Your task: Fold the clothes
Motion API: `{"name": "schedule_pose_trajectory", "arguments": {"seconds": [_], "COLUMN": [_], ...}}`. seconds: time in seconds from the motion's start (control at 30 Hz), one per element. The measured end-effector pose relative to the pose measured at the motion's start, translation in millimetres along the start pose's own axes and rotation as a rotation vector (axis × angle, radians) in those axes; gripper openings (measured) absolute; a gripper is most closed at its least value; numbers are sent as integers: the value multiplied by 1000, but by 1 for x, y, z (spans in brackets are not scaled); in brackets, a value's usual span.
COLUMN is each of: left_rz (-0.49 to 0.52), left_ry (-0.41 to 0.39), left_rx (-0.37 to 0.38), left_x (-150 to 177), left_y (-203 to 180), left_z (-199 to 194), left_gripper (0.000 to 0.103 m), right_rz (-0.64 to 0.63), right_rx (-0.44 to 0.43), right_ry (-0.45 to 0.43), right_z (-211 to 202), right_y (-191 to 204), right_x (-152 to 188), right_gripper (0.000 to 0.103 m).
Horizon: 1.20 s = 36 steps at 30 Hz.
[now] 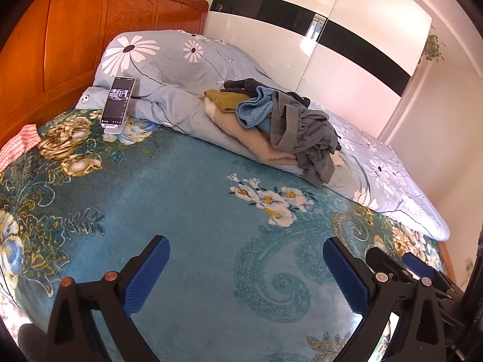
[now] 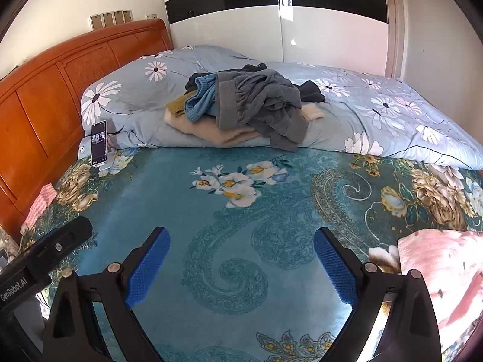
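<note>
- Clothes pile (image 2: 247, 108) lies far ahead of both tongs, heaped on the light blue daisy-print quilt (image 2: 377, 114) at the back of the bed; nothing from it is in either tool.
- Topmost in the pile is a grey garment (image 2: 259, 105), crumpled and draped toward the tongs; a blue knit piece (image 2: 200, 102) sits to its left, a mustard one (image 2: 176, 105) peeks out beside that, a cream one (image 2: 211, 131) lies underneath, and dark pieces sit behind.
- Left gripper (image 1: 246, 274) hovers over the teal floral bedspread (image 1: 187, 199), its blue pads spread wide apart and holding nothing.
- Right gripper (image 2: 241, 267) is likewise released, pads well apart, with bare bedspread between them.
- In the left wrist view the right gripper shows just to the right of the left one; in the right wrist view a black part of the left tool, lettered "GenRobot.AI", shows at the left.
- A phone (image 2: 99, 146) stands propped on a white stand, ahead and left of both tongs, near the orange wooden headboard (image 2: 45, 111).
- A pink-and-white zigzag cloth (image 1: 18, 144) lies at the far left by the headboard.
- A pink floral fabric (image 2: 443, 274) lies just right of the right gripper.
- A white wardrobe with a black band (image 2: 271, 15) stands beyond the bed.
</note>
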<state>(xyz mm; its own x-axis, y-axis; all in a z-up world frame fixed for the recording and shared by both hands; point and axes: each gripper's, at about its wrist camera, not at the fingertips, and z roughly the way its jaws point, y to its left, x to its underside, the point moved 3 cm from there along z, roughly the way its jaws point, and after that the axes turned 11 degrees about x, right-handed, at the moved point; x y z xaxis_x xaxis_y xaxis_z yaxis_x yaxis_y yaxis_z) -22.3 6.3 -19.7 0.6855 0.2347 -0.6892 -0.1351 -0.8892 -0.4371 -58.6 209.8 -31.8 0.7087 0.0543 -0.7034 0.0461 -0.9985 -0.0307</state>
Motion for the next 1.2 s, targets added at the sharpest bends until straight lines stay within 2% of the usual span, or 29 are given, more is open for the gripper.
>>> {"name": "schedule_pose_trajectory", "arguments": {"seconds": [0.47, 0.87, 1.2], "left_rz": [9, 77, 56], "left_ry": [36, -8, -57], "left_rx": [10, 8, 7], "left_x": [3, 3, 4], "left_y": [4, 0, 4], "left_z": [12, 12, 9], "left_gripper": [103, 103, 103], "right_rz": [-15, -47, -63], "right_rx": [5, -1, 5], "right_ry": [22, 43, 61], "right_z": [12, 16, 17], "right_y": [6, 15, 19], "right_x": [7, 6, 3], "right_gripper": [97, 97, 97]}}
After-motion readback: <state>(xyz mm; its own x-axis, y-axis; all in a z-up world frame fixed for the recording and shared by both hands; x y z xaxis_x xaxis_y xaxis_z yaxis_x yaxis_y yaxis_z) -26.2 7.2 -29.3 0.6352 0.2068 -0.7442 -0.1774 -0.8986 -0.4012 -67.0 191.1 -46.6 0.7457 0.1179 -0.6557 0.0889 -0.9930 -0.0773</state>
